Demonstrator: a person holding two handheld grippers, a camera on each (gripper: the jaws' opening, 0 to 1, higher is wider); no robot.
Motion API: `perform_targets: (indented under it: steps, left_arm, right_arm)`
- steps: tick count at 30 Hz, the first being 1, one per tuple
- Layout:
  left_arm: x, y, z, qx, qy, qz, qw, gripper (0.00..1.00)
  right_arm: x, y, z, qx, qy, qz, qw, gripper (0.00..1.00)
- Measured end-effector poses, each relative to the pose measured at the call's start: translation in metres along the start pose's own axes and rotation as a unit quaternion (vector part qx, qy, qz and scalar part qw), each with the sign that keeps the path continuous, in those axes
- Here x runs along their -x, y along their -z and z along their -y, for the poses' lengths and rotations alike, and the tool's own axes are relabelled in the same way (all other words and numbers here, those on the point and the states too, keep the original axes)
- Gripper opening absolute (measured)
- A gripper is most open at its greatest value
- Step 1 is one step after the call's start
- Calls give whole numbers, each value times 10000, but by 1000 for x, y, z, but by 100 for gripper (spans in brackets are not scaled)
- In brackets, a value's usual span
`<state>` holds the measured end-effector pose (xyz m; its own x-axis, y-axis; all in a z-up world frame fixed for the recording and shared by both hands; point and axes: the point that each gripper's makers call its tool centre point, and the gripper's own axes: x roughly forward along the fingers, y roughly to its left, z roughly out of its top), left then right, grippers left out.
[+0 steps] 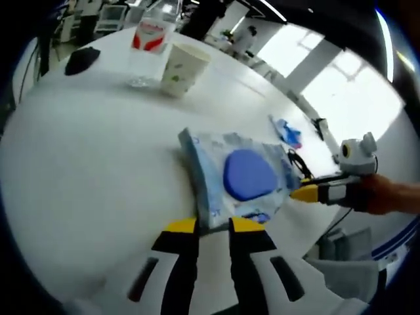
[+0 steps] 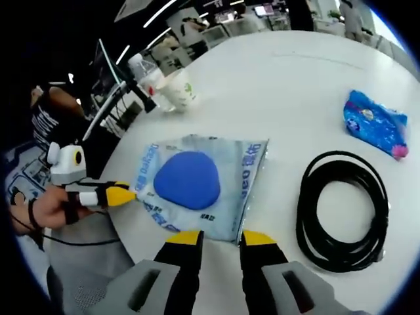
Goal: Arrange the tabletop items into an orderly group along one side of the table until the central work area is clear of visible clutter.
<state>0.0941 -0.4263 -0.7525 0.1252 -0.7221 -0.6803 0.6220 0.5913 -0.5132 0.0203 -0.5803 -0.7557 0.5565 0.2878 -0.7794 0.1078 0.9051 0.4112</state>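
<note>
On the white desk (image 2: 295,85) we see a wipes pack (image 2: 197,184) with blue lid, our left claw (image 2: 121,195) and right claw (image 2: 220,237) each spread at opposite pack edges, coiled black cable (image 2: 341,210) beside the pack, paper cup (image 1: 184,69) and bottle (image 1: 149,39) beyond it.

Both the left hand-held gripper (image 1: 213,226) and right hand-held gripper (image 2: 220,237) have yellow-tipped jaws parted, hand-gripped.
</note>
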Motion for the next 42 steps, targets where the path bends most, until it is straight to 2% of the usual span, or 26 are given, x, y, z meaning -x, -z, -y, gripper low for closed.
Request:
perform_targets:
  steps: [3,5,7,9,14,19,26,29,32,37,42]
  left_arm:
    - [-1,-3,-1,32,-100,15,9999,5]
    - [-2,-8,0,35,-108,94,9999,2]
    - [-3,-12,3,10,-72,107,9999,2]
    - [-4,-16,5,-185,-81,92,9998,1]
    - [-9,-26,14,-229,-14,150,9996,1]
    - [-16,-36,24,-351,13,152,9993,1]
    - [-28,-60,44,-502,31,233,9985,1]
    - [-35,-70,52,-516,49,236,9984,1]
    - [-41,-79,57,-521,73,268,9983,1]
    - [-52,-91,57,-443,27,279,9986,1]
    - [-60,-107,52,-260,-19,385,9989,0]
  right_arm:
    - [-2,1,7,-163,108,80,9998,8]
    - [0,0,10,-26,228,98,9997,1]
    - [2,1,7,-13,200,88,9998,0]
    - [4,0,8,51,175,120,9998,0]
    - [15,-9,11,-25,168,292,9994,0]
    - [24,-25,30,-85,192,488,9986,0]
    - [38,-34,38,-237,295,746,9965,0]
    - [43,-42,53,-301,312,812,9958,0]
    - [49,-43,55,-306,318,853,9954,0]
    - [47,-54,69,-334,296,872,9952,0]
    - [43,-63,73,-345,282,859,9953,0]
